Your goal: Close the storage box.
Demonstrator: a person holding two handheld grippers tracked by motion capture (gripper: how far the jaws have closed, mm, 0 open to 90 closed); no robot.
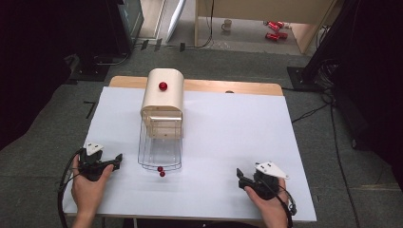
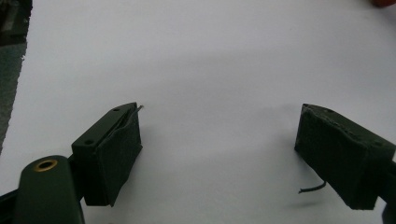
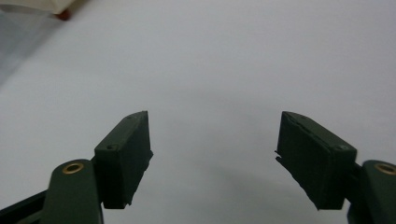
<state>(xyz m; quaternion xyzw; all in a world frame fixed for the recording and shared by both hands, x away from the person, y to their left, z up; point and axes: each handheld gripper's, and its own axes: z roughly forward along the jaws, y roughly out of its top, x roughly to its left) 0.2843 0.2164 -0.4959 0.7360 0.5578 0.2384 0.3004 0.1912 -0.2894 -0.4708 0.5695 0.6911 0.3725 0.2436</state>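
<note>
A light wooden bread box (image 1: pixel 162 97) with a red knob (image 1: pixel 163 86) stands at the back middle of the white table top (image 1: pixel 228 137). Its clear roll door (image 1: pixel 160 153) lies open toward me, with two small red knobs (image 1: pixel 161 171) at its front edge. My left gripper (image 1: pixel 115 160) rests at the near left, held by a hand, left of the clear door. Its jaws stand wide apart over bare white surface (image 2: pixel 219 140), nothing between them. My right gripper (image 1: pixel 239 176) rests at the near right, jaws open and empty (image 3: pixel 215 144).
The table's wooden back edge (image 1: pixel 237 87) shows behind the white sheet. Grey carpet (image 1: pixel 47 137) surrounds the table. A mug (image 1: pixel 227 24) and red cans (image 1: pixel 274 29) lie on the floor far behind. Dark stands (image 1: pixel 313 66) flank the back corners.
</note>
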